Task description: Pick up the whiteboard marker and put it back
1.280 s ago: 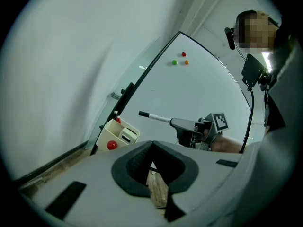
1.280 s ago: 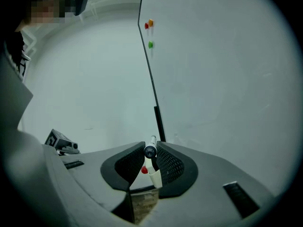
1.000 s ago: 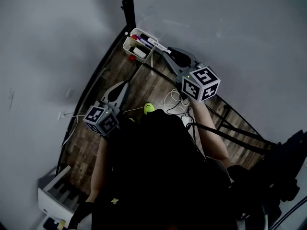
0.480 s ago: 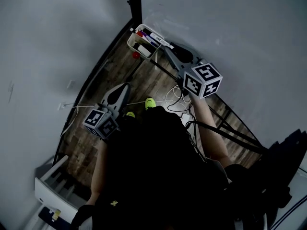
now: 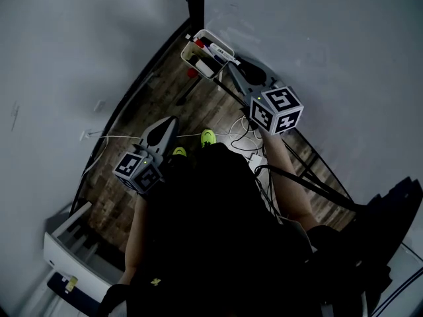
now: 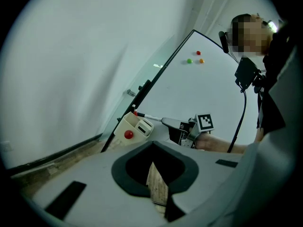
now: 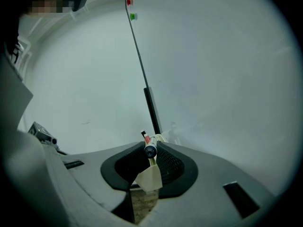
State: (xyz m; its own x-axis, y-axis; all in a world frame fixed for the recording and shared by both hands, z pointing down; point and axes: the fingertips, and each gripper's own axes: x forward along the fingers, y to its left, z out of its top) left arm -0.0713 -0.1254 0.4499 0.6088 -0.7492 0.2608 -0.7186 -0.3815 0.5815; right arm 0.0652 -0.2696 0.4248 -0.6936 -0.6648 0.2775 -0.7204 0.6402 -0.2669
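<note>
A white marker holder (image 5: 206, 53) hangs at the whiteboard's lower edge, with several markers and an eraser in it. My right gripper (image 5: 230, 67) is shut on a whiteboard marker (image 5: 223, 57), whose tip end lies over the holder's right rim. In the right gripper view the marker (image 7: 150, 150) shows end-on between the jaws, above the holder (image 7: 151, 178), next to a red-capped marker (image 7: 146, 137). The left gripper view shows the holder (image 6: 134, 126), the held marker (image 6: 150, 117) and the right gripper (image 6: 166, 122). My left gripper (image 5: 168, 123) hangs lower left over the floor, shut and empty.
The whiteboard (image 5: 317, 38) fills the right, a grey wall (image 5: 59, 58) the left. White cables (image 5: 241, 137) and the stand's black legs (image 5: 317, 183) lie on the wood floor. A white shelf unit (image 5: 66, 240) stands at lower left. Coloured magnets (image 6: 198, 53) dot the board.
My right gripper has sunk a little with the marker, closer to the holder. The left gripper has hardly moved.
</note>
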